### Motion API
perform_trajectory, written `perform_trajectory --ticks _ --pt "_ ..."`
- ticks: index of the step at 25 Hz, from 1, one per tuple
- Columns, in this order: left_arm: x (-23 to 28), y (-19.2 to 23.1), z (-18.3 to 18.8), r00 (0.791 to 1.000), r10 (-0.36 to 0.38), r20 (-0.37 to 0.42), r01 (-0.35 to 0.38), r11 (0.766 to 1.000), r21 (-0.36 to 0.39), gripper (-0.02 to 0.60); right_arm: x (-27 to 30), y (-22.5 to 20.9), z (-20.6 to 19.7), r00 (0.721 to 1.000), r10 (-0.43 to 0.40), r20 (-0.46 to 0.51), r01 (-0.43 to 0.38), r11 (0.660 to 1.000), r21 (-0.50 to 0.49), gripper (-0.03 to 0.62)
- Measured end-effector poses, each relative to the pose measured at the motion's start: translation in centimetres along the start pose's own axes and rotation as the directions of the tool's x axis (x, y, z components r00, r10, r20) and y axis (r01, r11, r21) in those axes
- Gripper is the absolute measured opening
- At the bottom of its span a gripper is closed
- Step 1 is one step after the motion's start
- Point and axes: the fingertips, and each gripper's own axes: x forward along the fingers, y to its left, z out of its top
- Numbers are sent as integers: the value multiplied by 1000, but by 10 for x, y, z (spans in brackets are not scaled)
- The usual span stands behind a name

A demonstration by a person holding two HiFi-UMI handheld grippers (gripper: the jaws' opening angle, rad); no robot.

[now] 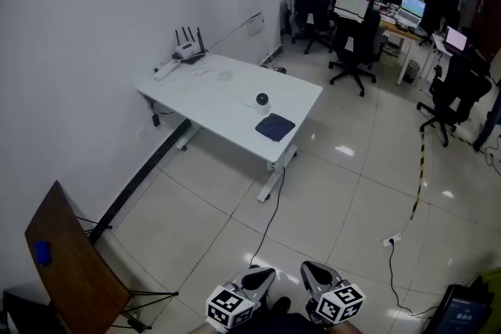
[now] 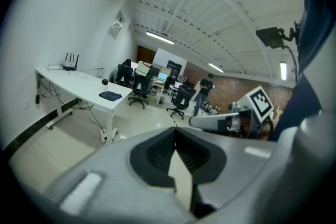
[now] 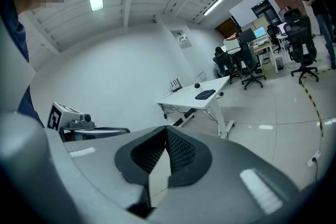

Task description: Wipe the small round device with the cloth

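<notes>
While you hold the left gripper and right gripper low, both have jaws pressed together, empty. Small round device sits on the white desk, dark cloth just beside it, well apart from both.

The right gripper has its jaws pressed together with nothing between them. Beyond them a white table stands against the wall. On it a dark cloth lies near the front edge, with the small round device just behind it, apart. An antenna router sits at the table's far end. Office chairs stand further right.
</notes>
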Motion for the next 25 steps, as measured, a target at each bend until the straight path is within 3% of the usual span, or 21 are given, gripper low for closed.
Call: perform_trajectory --ticks 14,25 --pt "37 94 63 997 -55 46 56 998 -4 2 89 -25 55 997 -79 6 79 996 -45 9" --pt "37 156 79 996 -71 55 73 996 -44 2 151 -16 68 994 -105 -28 103 993 -66 9"
